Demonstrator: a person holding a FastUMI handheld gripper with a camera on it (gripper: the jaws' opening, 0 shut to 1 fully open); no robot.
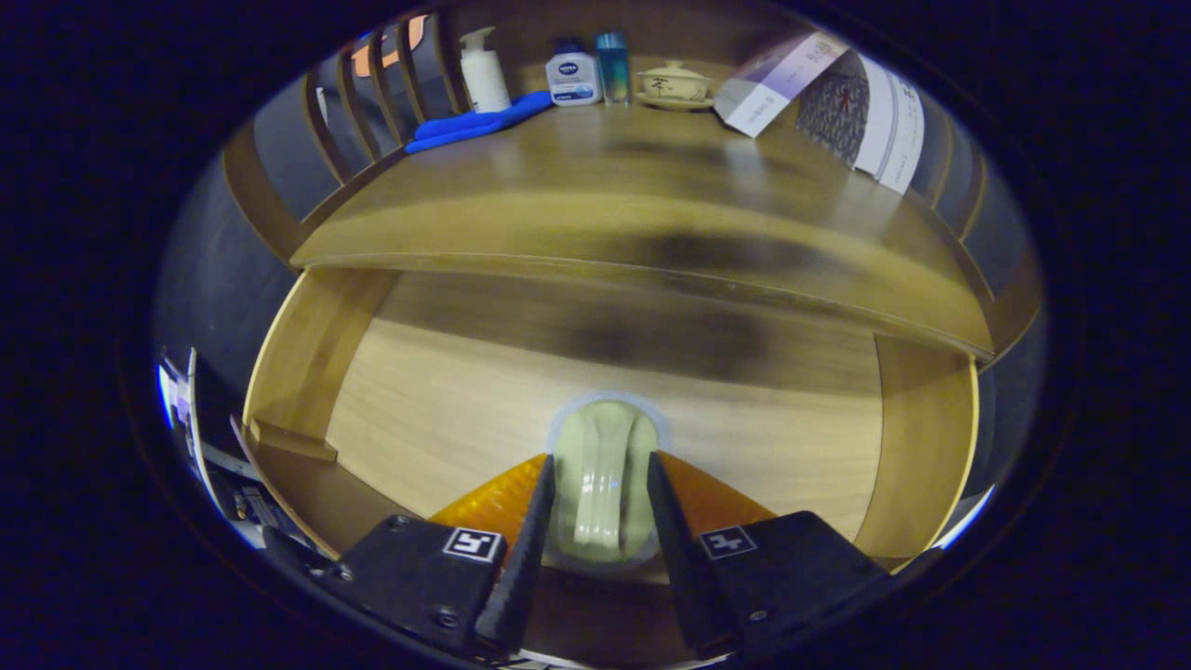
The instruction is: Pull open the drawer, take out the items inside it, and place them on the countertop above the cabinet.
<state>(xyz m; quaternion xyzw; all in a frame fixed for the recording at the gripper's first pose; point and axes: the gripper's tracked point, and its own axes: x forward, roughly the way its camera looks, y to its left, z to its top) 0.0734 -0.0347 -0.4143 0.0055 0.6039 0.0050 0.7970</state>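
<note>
Gripper view. The drawer stands pulled open below the counter; that step reads as done. The hand-held gripper is over the drawer's interior, its two fingers set either side of a pale green ceramic spoon, whose bowl end projects toward 12 o'clock beyond the fingertips. Both fingers appear to press against the spoon's sides, so I judge it pinched, though contact on the inner faces cannot be confirmed with certainty. Whether the spoon is lifted clear of the drawer floor or resting on it cannot be told.

No other item is visible on the drawer floor; the corner nearest the gripper is hidden by its body.

On the counter, at 11 to 1 o'clock from the gripper, stand a pump bottle, a blue cloth, a small white bottle, a lidded cup and some booklets.

Outstanding, in my judgement: carry the spoon up and set it on the counter's bare front area.
</note>
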